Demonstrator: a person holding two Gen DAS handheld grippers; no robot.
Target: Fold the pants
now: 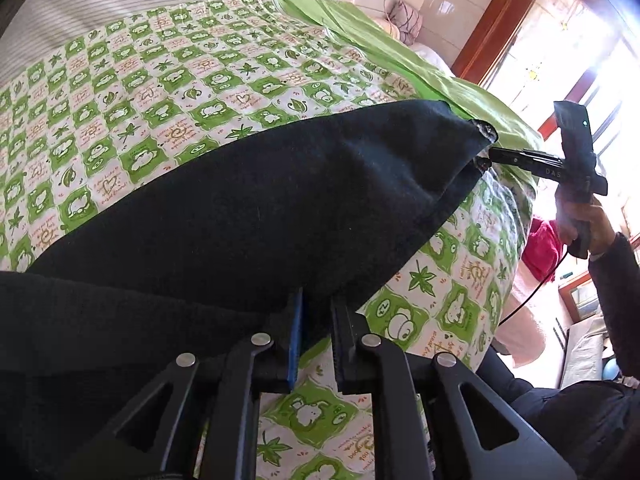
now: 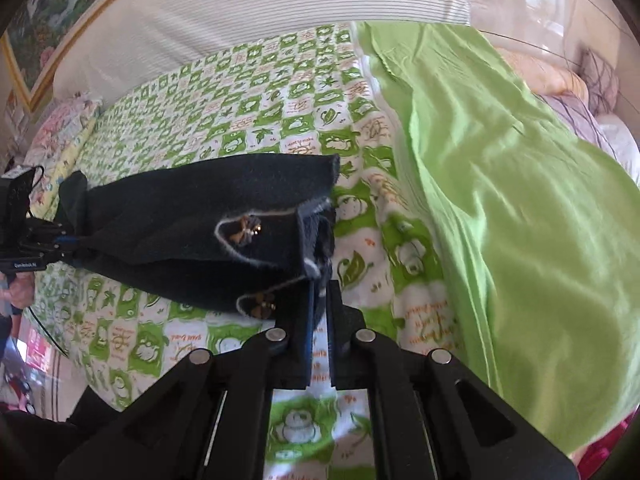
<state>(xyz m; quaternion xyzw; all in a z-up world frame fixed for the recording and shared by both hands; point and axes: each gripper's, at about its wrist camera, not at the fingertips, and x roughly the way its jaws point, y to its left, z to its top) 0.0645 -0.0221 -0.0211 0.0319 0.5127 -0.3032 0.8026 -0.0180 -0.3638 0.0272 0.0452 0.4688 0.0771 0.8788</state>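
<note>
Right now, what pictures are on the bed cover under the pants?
The bed cover has green and white checks with cartoon animals and leaves, clearest in the left wrist view.

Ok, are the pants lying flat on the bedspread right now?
No, the pants hang stretched between the left hand-held gripper and right hand-held gripper, above the bedspread.

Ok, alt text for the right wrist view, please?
The right gripper is shut on one end of dark pants, held stretched above a green-and-white patterned bedspread. The left gripper grips the far end at the left edge. A plain green sheet covers the right side of the bed.
</note>
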